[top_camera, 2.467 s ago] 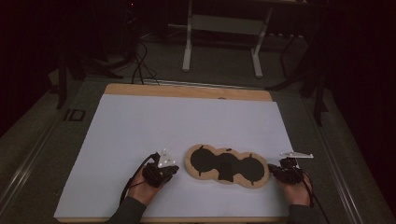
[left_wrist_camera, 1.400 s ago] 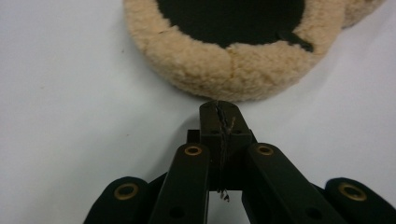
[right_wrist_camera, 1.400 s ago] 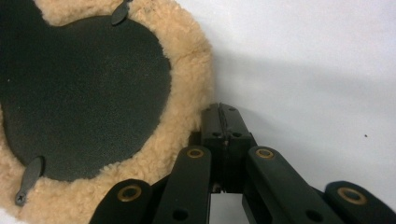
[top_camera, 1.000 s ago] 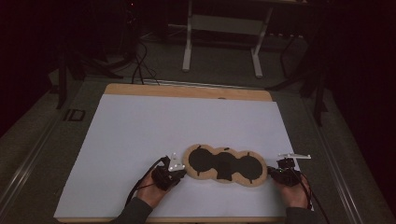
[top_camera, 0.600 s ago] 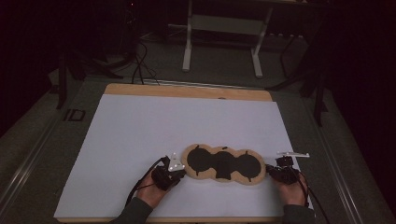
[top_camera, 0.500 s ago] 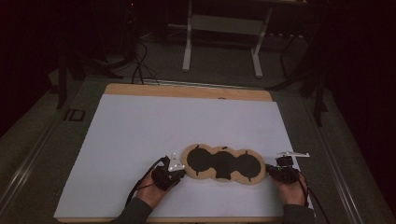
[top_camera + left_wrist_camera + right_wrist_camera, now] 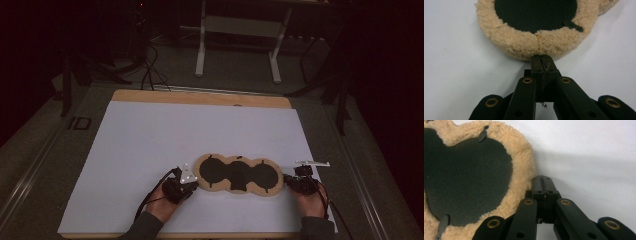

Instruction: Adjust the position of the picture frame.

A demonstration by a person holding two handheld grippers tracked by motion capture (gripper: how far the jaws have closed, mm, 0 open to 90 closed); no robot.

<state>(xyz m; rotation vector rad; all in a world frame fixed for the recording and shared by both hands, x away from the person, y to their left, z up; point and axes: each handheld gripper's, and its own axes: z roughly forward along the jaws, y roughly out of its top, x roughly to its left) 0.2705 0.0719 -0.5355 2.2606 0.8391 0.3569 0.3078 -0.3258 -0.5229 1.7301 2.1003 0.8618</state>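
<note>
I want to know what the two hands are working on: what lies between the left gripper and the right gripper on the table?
In the high view, the fleece pad with three black panels lies between the left gripper and the right gripper, one at each end.

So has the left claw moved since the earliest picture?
Yes. The left claw has shifted right along the table up to the fleece mat.

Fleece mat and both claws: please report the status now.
Left claw shut, tips at the fleece mat left end. Right claw shut, beside the mat's right rim. Mat lies flat on the white table sheet. Nothing in the way.
</note>
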